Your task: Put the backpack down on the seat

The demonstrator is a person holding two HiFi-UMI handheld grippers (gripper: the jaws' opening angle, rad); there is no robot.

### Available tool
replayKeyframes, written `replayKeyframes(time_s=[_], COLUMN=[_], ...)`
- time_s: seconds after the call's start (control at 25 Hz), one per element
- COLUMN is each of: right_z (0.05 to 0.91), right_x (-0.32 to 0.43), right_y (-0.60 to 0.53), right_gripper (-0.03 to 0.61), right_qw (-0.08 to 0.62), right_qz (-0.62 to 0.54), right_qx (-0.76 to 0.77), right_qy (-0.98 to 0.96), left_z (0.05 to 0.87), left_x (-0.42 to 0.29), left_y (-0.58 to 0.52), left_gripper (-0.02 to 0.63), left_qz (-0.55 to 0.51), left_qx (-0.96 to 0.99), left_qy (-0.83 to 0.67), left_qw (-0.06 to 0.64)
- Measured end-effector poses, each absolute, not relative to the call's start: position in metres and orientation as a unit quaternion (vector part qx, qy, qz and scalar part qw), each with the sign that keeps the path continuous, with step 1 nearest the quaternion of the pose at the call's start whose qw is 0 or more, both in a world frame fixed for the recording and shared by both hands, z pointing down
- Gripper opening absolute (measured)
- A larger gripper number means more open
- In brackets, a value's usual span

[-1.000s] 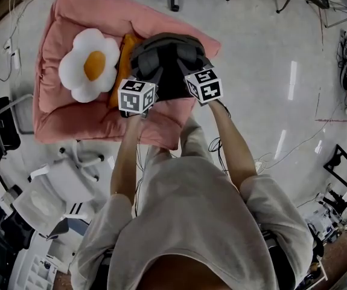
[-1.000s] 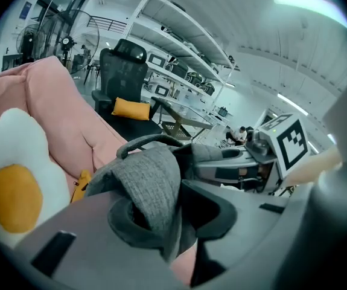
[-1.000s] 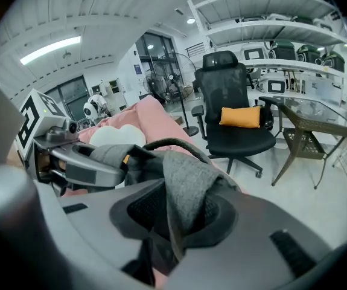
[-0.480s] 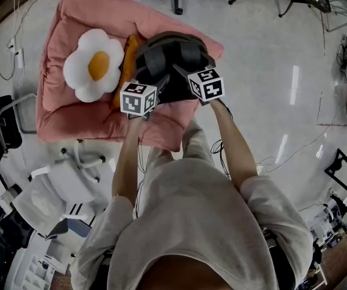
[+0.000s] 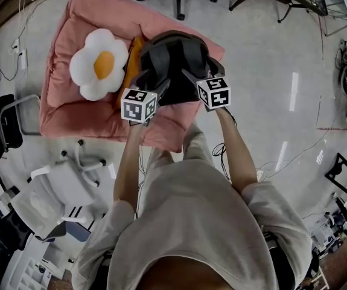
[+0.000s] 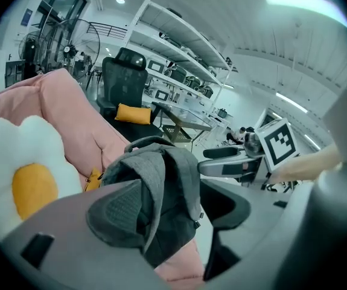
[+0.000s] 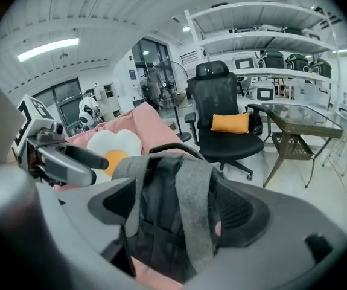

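- Presently, we find the backpack (image 5: 173,59) resting on the pink seat (image 5: 76,110), near its edge.
- Both opening wide: left gripper (image 6: 176,213), right gripper (image 7: 179,213), with straps (image 7: 191,204) loose between the jaws.
- Risk: a snagged strap could drag it off.

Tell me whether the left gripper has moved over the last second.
Yes. The left gripper has backed slightly toward the person, away from the flower cushion on the pink seat. Its jaws are opening, with a strap of the backpack between them.
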State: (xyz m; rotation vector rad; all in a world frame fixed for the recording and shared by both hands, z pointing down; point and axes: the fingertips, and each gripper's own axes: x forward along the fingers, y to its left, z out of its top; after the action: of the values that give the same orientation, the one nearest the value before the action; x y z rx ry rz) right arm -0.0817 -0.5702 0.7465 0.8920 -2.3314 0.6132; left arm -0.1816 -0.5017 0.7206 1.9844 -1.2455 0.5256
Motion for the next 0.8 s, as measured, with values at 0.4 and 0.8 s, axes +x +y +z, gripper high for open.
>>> replayKeyframes(time_s=[0.4, 0.8], right_z=[0.7, 0.631], right_x=[-0.067, -0.064], right_y=[-0.538, -0.514], right_gripper=[0.322, 0.033], right_qw=[0.261, 0.231], right_qz=[0.207, 0.157], right_qx=[0.347, 0.369], right_qy=[-0.877, -0.887], left_z=[0.672, 0.622], left_x=[-0.167, -0.169], left_y=[-0.481, -0.477], left_gripper=[0.279, 0.128], left_qz=[0.172, 0.163], left_qx=[0.793, 0.804], left_qy=[-0.485, -0.503], left_qw=[0.326, 0.273])
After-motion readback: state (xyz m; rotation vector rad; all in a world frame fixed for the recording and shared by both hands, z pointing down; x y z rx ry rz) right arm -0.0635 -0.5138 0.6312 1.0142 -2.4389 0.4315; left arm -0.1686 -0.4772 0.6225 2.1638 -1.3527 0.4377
